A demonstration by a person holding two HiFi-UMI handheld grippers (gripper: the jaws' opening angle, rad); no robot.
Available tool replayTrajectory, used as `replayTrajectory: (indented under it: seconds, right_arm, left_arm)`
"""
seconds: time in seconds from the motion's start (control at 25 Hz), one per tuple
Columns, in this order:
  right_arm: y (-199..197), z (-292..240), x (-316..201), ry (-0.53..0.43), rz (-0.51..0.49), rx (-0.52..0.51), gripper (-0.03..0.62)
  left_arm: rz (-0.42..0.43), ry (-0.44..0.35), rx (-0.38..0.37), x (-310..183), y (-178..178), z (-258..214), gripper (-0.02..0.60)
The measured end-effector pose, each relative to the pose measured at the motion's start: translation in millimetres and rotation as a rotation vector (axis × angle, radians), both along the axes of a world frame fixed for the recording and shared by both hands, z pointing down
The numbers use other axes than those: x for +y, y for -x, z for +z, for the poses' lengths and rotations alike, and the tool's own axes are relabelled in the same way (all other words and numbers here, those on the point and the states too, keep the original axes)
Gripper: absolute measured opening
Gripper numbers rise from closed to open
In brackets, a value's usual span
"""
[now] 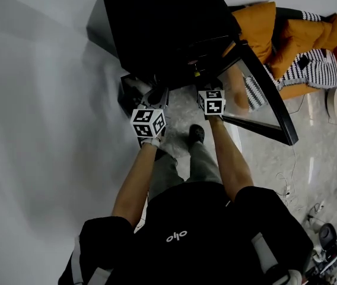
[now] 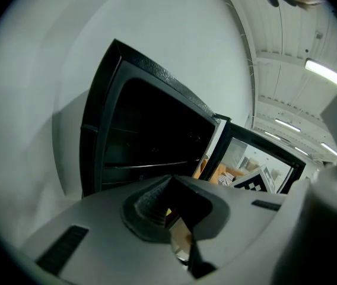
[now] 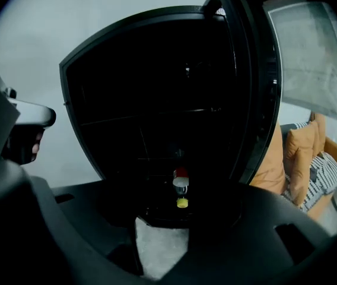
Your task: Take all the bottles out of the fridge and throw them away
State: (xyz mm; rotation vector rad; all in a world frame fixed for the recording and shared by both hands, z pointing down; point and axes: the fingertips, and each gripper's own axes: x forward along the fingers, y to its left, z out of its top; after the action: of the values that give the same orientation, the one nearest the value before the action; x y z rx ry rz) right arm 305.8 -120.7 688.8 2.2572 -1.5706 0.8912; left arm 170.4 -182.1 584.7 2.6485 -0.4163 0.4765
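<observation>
The black fridge (image 1: 156,22) stands open, its glass door (image 1: 263,100) swung out to the right. Low inside it, in the right gripper view, is a clear bottle (image 3: 181,187) with a red and white label and a yellow cap, which faces me. My right gripper (image 3: 159,248) is held in front of the fridge's foot, open, with only pale floor showing between its jaws. My left gripper (image 2: 177,236) is further left, outside the cabinet (image 2: 145,141). Its jaws stand nearly together with a thin slit and nothing in them. Both marker cubes show in the head view, the left (image 1: 148,122) and the right (image 1: 212,101).
An orange sofa (image 1: 299,34) with striped cushions stands behind the open door. A white wall runs along the left. A dark box (image 1: 130,91) sits at the fridge's left foot. My foot (image 1: 196,134) is on the marble floor, and cables (image 1: 287,186) lie to the right.
</observation>
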Motion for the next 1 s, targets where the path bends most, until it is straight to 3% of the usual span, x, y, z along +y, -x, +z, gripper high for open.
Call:
replayTrajectory:
  seconds: [0.44, 0.64, 1.0]
  right_arm:
    - [-36.6, 118.9, -50.4, -0.083, 0.019, 0.120, 0.328]
    - [-43.8, 152.7, -82.3, -0.154, 0.012, 0.157, 0.334]
    - [-58.9, 187.7, -94.0, -0.157, 0.090, 0.236, 0.333]
  left_arm:
    - [0.039, -0.083, 0.091, -3.3, -41.5, 109.6, 0.001]
    - [0.050, -0.113, 0.124, -9.4, -41.3, 157.6, 0.000]
    - [0.034, -0.132, 0.156, -19.4, -20.9, 194.4, 0.001]
